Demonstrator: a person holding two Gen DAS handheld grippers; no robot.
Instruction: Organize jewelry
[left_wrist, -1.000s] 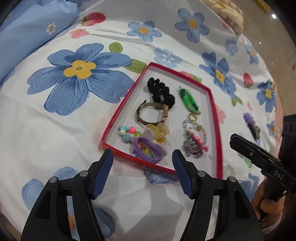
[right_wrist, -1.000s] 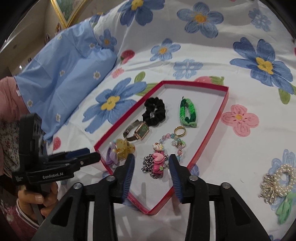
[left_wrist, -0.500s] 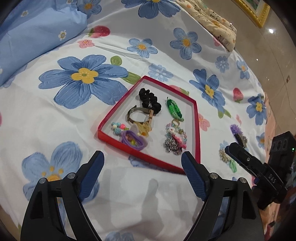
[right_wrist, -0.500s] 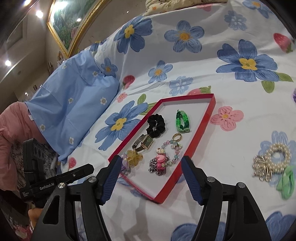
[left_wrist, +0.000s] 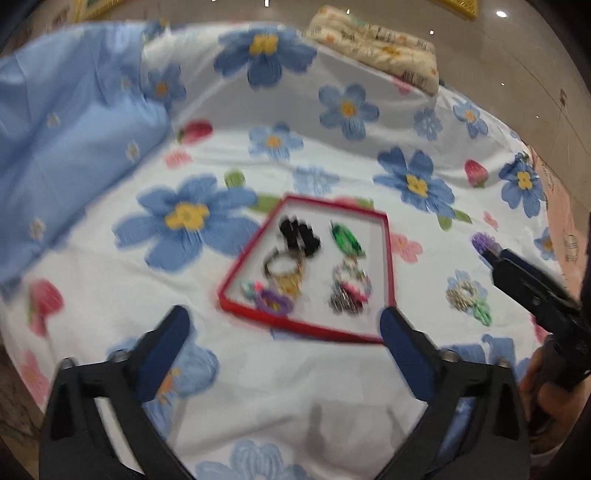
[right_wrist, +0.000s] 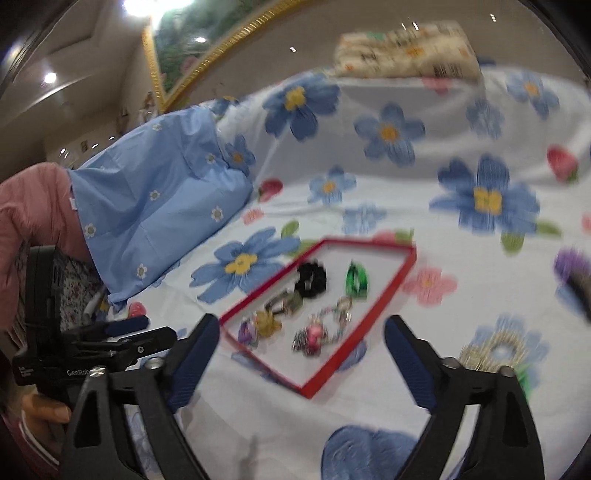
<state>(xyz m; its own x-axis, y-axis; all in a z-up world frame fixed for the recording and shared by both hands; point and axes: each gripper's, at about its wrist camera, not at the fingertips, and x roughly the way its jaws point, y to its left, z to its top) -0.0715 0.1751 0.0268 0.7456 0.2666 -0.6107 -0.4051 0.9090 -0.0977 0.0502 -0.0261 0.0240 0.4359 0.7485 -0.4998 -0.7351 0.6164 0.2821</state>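
My left gripper (left_wrist: 280, 334) is opening with nothing between its jaws, hovering short of the red tray (left_wrist: 388, 258) on the flowered bedspread (left_wrist: 110, 295). I judge one placement done; next I must fetch the pearl piece (left_wrist: 463, 295) lying right of the tray. The tray holds a black scrunchie (left_wrist: 299, 234), a watch, a green band and beads, blurred. My right gripper (right_wrist: 299, 354) is also opening, empty.

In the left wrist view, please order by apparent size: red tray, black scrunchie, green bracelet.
1. red tray
2. black scrunchie
3. green bracelet
Scrunchie and bracelet look close; blur makes their order unsure.
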